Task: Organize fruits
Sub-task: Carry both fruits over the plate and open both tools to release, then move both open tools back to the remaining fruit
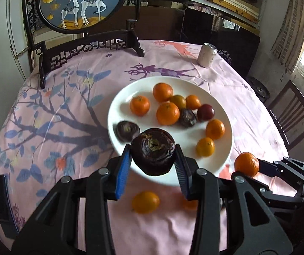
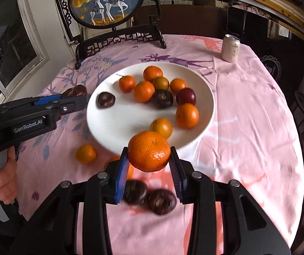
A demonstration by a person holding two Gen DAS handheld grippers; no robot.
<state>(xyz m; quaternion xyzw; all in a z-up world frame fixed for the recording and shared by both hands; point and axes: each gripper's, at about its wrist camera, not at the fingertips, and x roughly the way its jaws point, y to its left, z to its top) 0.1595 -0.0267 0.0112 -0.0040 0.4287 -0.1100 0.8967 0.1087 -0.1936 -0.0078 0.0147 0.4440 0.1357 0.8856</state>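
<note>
Two dark fruits [image 2: 149,196] blurred, partly hidden behind right gripper's fingers [image 2: 121,177]; orange [image 1: 190,203] similarly half-hidden.

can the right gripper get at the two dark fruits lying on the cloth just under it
Probably not as things stand: the right gripper is already shut on a tangerine. The two dark fruits lie bare on the tablecloth, so only the full grip stands in the way.

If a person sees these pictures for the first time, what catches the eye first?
Each pair of tongs holds a fruit near the white plate: the left tongs grip a dark purple fruit, and the right tongs grip a mandarin. Behind the plate stands a round deer screen.
</note>
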